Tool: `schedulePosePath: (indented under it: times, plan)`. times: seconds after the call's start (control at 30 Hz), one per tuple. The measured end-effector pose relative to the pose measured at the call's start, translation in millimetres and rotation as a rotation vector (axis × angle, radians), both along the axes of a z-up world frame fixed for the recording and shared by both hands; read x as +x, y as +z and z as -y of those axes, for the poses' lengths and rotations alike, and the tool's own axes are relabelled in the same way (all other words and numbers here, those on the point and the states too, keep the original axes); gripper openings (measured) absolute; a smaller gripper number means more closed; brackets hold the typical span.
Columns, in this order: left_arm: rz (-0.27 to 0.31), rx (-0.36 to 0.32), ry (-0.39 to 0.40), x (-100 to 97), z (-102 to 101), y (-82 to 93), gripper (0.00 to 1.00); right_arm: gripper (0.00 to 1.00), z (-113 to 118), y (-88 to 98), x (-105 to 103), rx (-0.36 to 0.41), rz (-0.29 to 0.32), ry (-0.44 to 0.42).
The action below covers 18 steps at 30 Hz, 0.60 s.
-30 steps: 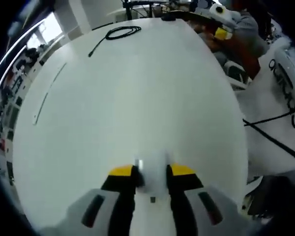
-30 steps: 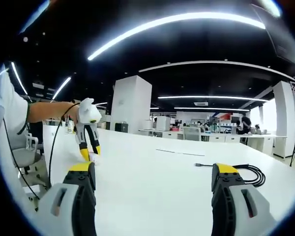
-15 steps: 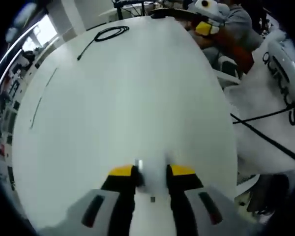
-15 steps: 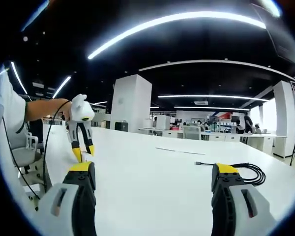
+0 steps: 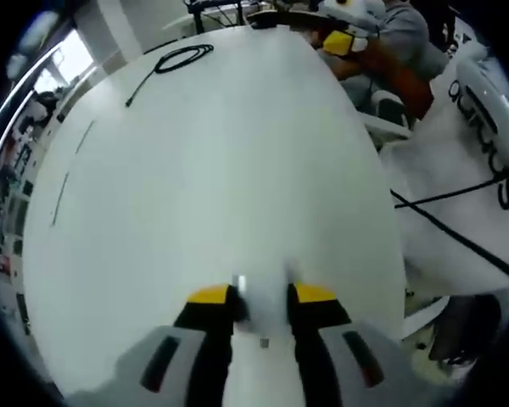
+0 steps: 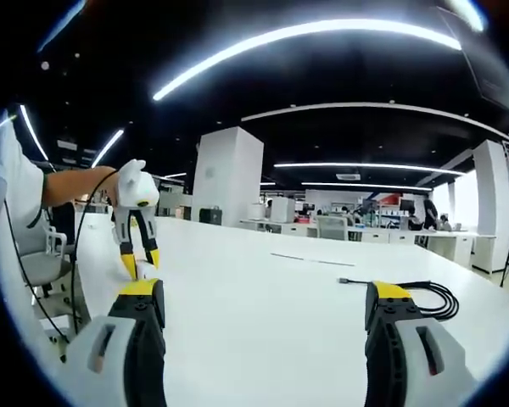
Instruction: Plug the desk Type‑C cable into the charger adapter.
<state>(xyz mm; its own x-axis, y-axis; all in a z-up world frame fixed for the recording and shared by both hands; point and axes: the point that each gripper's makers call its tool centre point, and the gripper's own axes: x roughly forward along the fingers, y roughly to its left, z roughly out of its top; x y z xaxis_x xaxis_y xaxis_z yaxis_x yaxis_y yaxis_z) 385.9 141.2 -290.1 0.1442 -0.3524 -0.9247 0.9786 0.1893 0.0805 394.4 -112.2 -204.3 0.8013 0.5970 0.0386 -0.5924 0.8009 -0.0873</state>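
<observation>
Left gripper (image 5: 262, 294) clamped on white charger adapter (image 5: 264, 303), low over white counter (image 5: 220, 170). Right gripper (image 6: 267, 297) wide open, empty. Type-C cable (image 6: 407, 290) coiled far across counter, plug end free. Right gripper view alone caught overhead light strips (image 6: 322, 34); left gripper view showed counter from above.

cable (image 6: 428, 294) on table (image 6: 263, 297), charger adapter (image 5: 263, 298) between left gripper's jaws

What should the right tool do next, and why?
Probably reach the open right tool forward and right to the black cable coiled on the white desk, near its free plug end. The left tool is already shut on the white charger adapter, while the cable lies untouched.
</observation>
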Motion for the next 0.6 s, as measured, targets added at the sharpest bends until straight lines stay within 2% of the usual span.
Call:
schedulePosePath:
  times: [0.13,0.2,0.33,0.4,0.6]
  plan:
    - [-0.001,-0.014,0.002,-1.2,-0.2,0.2,0.25,1.00,-2.1,-1.5,0.6,0.001,-0.003,0.007]
    - [-0.006,-0.024,0.006,-3.3,-1.9,1.2,0.32,1.00,-3.6,-1.5,0.7,0.000,-0.004,0.012]
    - [0.036,-0.076,0.056,4.9,-0.5,10.5,0.36,1.00,-4.5,-1.7,1.4,0.002,-0.005,0.015]
    - [0.034,-0.124,0.088,6.2,-0.6,17.5,0.36,1.00,-4.9,-2.2,1.3,0.000,-0.006,0.017]
    - [0.095,-0.283,0.188,8.9,-2.4,39.4,0.37,1.00,-2.5,-2.3,1.1,-0.002,-0.006,0.013]
